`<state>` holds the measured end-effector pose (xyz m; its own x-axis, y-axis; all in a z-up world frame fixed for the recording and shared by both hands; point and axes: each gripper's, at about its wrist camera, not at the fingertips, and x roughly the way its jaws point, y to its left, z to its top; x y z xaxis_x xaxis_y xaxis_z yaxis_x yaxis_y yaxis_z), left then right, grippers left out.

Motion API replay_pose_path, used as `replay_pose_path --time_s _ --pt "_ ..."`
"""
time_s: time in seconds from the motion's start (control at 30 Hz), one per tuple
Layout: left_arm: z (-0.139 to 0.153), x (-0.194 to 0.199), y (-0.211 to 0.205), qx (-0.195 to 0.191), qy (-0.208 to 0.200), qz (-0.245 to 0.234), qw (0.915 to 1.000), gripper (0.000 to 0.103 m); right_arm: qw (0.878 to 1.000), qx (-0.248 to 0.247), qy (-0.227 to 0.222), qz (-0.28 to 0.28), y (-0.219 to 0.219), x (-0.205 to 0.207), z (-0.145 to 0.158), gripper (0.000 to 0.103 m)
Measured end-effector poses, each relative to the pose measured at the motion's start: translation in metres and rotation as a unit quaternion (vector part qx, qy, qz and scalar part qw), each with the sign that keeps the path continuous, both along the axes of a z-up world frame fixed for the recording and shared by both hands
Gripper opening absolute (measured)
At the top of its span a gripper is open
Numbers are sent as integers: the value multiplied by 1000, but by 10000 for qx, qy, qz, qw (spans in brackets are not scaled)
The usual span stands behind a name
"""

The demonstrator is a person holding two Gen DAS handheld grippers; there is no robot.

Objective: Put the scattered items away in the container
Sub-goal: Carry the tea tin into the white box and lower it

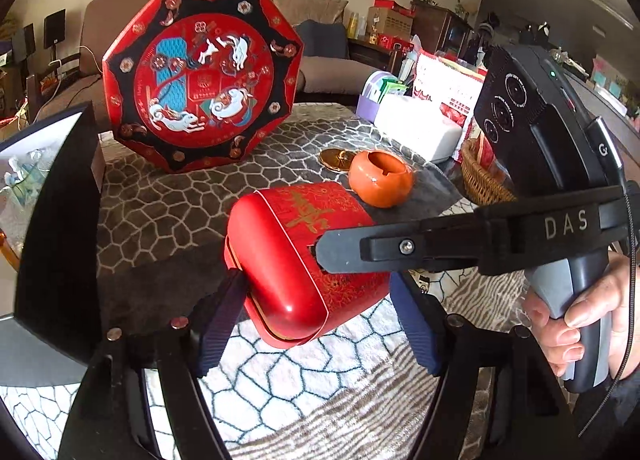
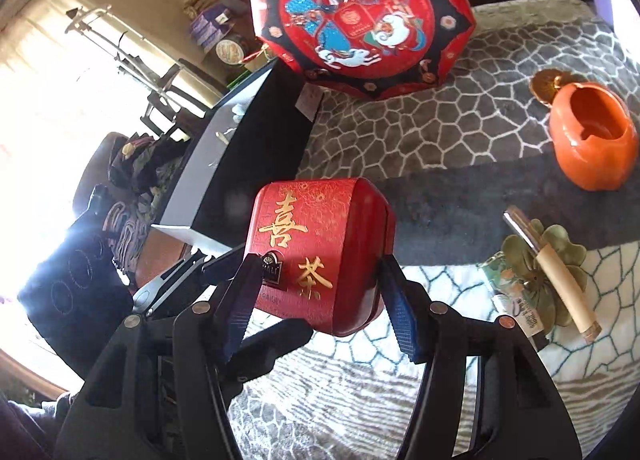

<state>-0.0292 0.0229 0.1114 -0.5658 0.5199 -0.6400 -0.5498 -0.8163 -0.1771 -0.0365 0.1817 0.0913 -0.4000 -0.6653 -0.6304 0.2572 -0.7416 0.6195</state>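
Note:
A red tea tin with gold characters (image 1: 304, 260) (image 2: 320, 256) is held off the table between both grippers. My left gripper (image 1: 316, 320) is shut on its ends, and my right gripper (image 2: 316, 304) is shut on its sides. The right gripper's finger (image 1: 348, 256) crosses the tin in the left wrist view. A red octagonal box (image 1: 204, 75) (image 2: 360, 15) stands tilted at the back of the table. An orange ashtray (image 1: 380, 179) (image 2: 592, 139) sits on the patterned cloth to the right.
A black-and-white open box (image 1: 52, 187) (image 2: 240, 147) stands at the left. A gold dish (image 1: 336, 159) lies behind the ashtray. A cream-handled knife (image 2: 560, 280) rests on a green flower dish. A wicker basket (image 1: 480, 175) and white tissue box (image 1: 420, 127) stand at the right.

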Motion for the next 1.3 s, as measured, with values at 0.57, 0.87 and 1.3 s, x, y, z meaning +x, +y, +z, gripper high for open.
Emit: replay_pose_path --time_s 0.57,0.87,1.3 --pt "115 14 -106 -467 506 362 9970 68 9964 -203 -4 820 -123 -28 114 55" --pt "127 -57 -234 -593 122 788 9951 68 9866 -184 -1018 1263 -264 -114 102 55" --pt "25 -118 -318 -691 -952 583 9913 68 9634 218 -2239 1460 -353 -166 -20 55"
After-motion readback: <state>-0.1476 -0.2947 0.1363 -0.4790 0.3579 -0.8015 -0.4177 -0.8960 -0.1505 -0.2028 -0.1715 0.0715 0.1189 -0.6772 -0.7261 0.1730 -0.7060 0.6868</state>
